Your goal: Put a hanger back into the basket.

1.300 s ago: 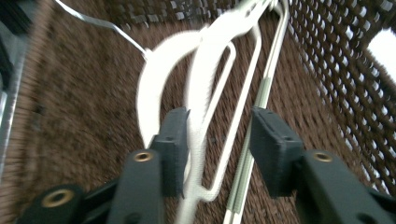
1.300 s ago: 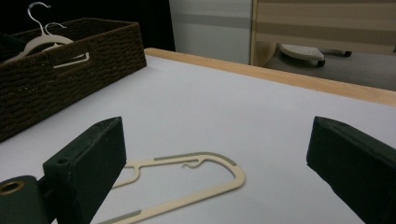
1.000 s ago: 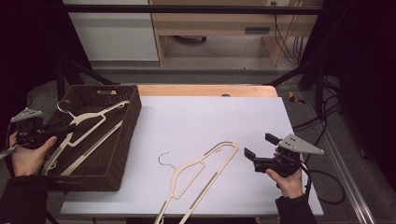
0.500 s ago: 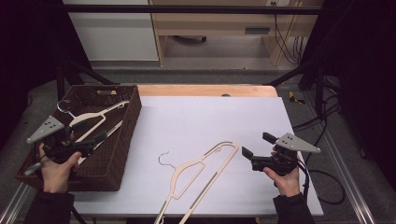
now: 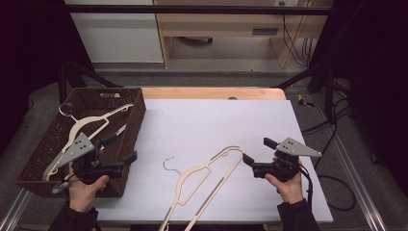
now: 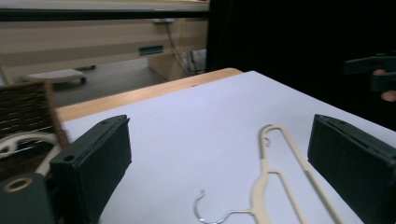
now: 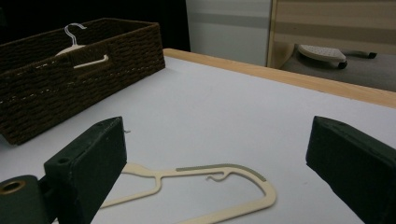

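Observation:
A cream hanger (image 5: pixel 202 178) with a metal hook lies on the white table, between the two grippers. A second cream hanger (image 5: pixel 91 125) rests inside the brown wicker basket (image 5: pixel 139 115) at the left. My left gripper (image 5: pixel 122 148) hovers over the basket's near right corner and points toward the table hanger (image 6: pixel 280 154). Its jaws have just been opening and hold nothing. My right gripper (image 5: pixel 257 150) stands open just right of the hanger's shoulder (image 7: pixel 210 167), pointing left, with nothing between its jaws.
The basket (image 7: pixel 70 88) takes up the table's left side, with its hanger (image 7: pixel 74 42) poking above the rim. A wooden strip (image 5: pixel 211 93) runs along the far edge. Cables (image 5: pixel 332 187) trail off the right side. The other gripper (image 6: pixel 378 70) shows far right.
My left gripper has travelled right, from the basket's left edge to its near right corner, leaving the hanger in the basket. The right gripper has stayed put.

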Action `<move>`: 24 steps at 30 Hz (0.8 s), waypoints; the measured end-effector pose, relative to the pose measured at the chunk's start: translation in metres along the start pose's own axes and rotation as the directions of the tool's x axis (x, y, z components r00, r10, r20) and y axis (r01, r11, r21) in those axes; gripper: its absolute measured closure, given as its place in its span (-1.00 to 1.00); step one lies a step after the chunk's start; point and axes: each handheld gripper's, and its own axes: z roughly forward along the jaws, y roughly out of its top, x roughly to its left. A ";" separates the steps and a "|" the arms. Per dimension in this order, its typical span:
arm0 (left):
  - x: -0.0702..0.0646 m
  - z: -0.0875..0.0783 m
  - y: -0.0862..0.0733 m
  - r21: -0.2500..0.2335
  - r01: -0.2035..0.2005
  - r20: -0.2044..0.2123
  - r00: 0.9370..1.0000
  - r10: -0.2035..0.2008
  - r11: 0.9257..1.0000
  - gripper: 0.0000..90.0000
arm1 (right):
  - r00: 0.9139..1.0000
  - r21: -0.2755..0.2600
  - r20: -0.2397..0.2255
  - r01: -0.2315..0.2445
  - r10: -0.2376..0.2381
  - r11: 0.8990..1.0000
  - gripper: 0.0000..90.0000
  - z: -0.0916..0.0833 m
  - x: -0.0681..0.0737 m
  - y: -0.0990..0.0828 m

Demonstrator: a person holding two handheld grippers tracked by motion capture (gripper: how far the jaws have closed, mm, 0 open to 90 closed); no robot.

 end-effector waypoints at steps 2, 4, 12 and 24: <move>-0.011 0.004 -0.001 0.008 -0.019 0.019 1.000 0.019 1.000 -0.87 | 1.000 0.007 -0.002 0.007 -0.007 1.000 -0.88 0.003 0.002 0.000; -0.017 0.007 -0.002 0.015 -0.022 0.032 0.999 0.022 1.000 -0.87 | 1.000 0.015 -0.012 0.011 -0.010 1.000 -0.87 0.007 0.005 0.001; -0.041 0.026 -0.023 0.092 -0.057 0.097 0.994 0.048 0.994 -0.89 | 0.999 0.030 -0.042 0.018 -0.017 0.999 -0.86 0.021 0.016 0.005; -0.054 0.039 -0.066 0.217 -0.057 0.133 0.991 0.028 0.974 -0.87 | 0.997 0.091 -0.069 0.053 -0.046 0.994 -0.80 0.054 0.042 0.012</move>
